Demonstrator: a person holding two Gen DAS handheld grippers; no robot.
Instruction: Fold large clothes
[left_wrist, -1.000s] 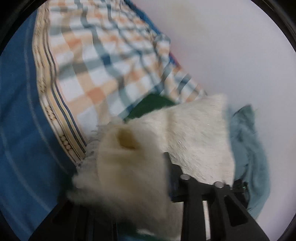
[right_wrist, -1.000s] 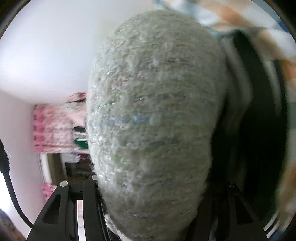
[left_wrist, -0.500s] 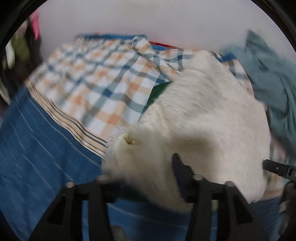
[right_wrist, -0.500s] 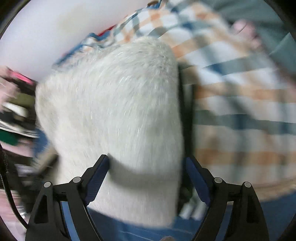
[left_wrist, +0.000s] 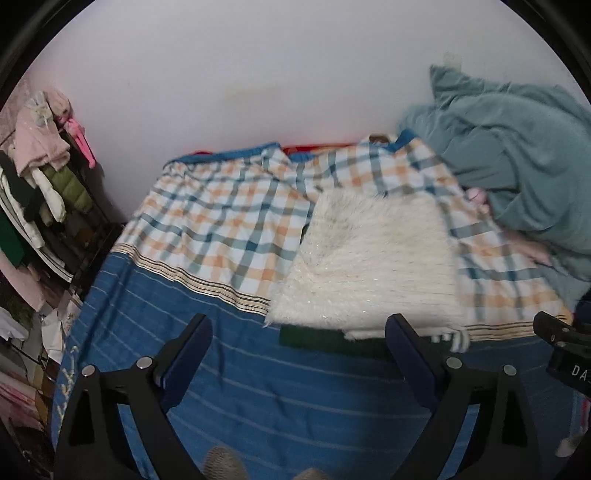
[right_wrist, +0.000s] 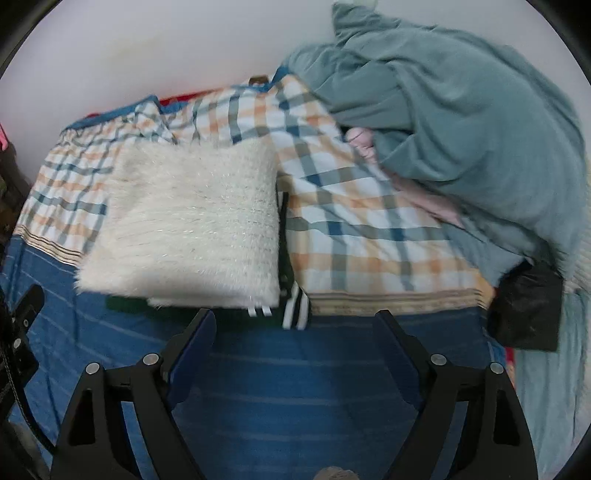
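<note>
A folded fluffy white sweater (left_wrist: 369, 258) lies flat on the bed, on top of a dark green garment (left_wrist: 314, 338) whose striped cuff (right_wrist: 295, 312) sticks out at the near edge. The sweater also shows in the right wrist view (right_wrist: 184, 229). My left gripper (left_wrist: 299, 347) is open and empty, held just short of the sweater's near edge. My right gripper (right_wrist: 295, 336) is open and empty, in front of the striped cuff, right of the sweater.
The bed has a blue striped sheet (left_wrist: 258, 398) and a checked blanket (left_wrist: 221, 221). A heap of teal clothing (right_wrist: 461, 110) and a black bag (right_wrist: 524, 310) lie at the right. A clothes rack (left_wrist: 40, 166) stands at the left. A white wall is behind.
Both grippers let go of the white sweater and pulled back toward the near edge of the bed. The sweater now lies flat and folded on the green garment.
</note>
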